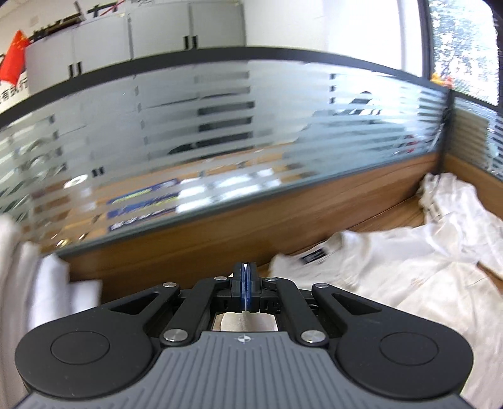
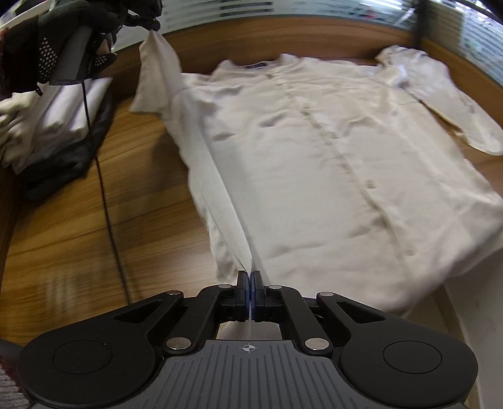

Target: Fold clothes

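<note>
A cream button-up shirt (image 2: 330, 151) lies front-up on the wooden table (image 2: 78, 220), collar at the far side. My right gripper (image 2: 250, 277) is shut on the shirt's near left hem corner, and the side edge is lifted into a ridge. My left gripper (image 2: 151, 23) shows at the top left of the right wrist view, shut on the shirt's left sleeve (image 2: 157, 72), which hangs from it above the table. In the left wrist view the left gripper (image 1: 245, 270) has its jaws pressed together; the collar label (image 1: 314, 256) and shirt (image 1: 408, 267) lie to its right.
A stack of folded pale clothes (image 2: 53, 122) over a dark garment sits at the table's left. A black cable (image 2: 107, 201) runs across the wood. A wooden ledge with a striped glass partition (image 1: 220, 132) borders the table's far side.
</note>
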Demonstrator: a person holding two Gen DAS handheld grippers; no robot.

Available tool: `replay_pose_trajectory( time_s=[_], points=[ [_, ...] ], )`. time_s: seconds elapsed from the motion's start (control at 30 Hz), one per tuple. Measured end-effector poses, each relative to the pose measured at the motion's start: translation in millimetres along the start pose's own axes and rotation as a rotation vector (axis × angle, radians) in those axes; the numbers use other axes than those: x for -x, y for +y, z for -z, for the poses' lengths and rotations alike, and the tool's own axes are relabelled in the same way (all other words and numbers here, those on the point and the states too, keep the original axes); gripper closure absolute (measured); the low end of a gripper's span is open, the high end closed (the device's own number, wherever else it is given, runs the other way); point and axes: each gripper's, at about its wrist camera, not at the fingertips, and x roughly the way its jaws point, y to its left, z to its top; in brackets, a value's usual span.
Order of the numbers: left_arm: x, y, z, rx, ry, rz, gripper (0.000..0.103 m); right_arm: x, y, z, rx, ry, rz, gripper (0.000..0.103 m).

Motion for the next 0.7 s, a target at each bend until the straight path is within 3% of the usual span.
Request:
replay_pose_trajectory(
  time_s=[0.27, 0.6, 0.7],
  points=[
    [-27, -83, -26, -0.053, -0.013, 0.013, 0.102, -5, -72, -17, -0.058, 0.020, -0.005, 0.100],
    [-71, -165, -28, -0.139, 0.041, 0.017, 0.102, -19, -131, -27, -0.113, 0.061, -0.044, 0.100],
    [-88, -183, -25, -0.173, 0.083, 0.043, 0.097, -23, -144, -28, -0.134, 0.070, -0.054, 0.097]
  ],
)
